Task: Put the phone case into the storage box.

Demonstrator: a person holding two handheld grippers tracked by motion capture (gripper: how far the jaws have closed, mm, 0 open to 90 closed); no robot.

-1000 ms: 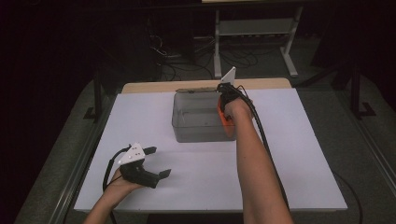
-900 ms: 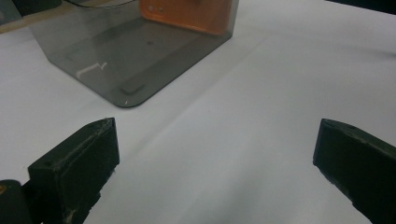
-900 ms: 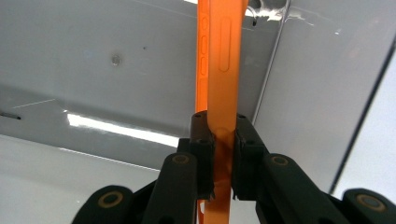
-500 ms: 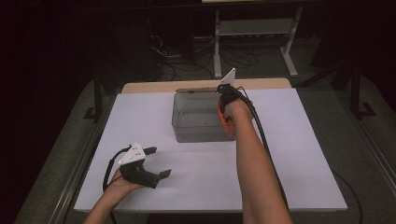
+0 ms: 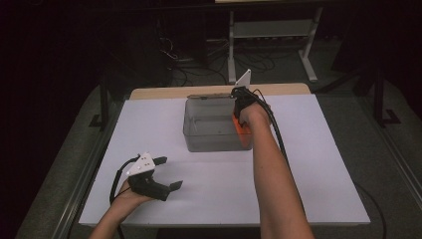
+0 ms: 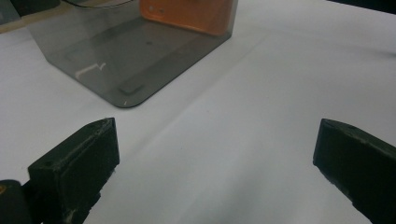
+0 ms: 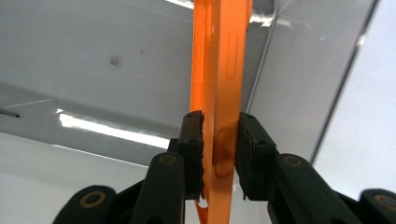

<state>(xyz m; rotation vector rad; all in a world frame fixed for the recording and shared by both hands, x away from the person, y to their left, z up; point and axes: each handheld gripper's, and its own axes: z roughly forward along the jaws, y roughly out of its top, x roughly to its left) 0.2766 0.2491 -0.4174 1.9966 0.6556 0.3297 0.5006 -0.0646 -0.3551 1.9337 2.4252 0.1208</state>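
Two grippers: my left gripper [image 5: 166, 173] rests with fingers wide apart on the near-left surface [image 5: 318, 164]; my right gripper [image 7: 219, 154] has just been loosening around the orange plate [image 7: 223, 88] standing in the grey bin [image 5: 199, 134], so release looks underway.

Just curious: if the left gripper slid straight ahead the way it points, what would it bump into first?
Probably the grey bin: the left gripper view looks past the open left gripper over bare table towards its near corner, though it might just pass beside it.
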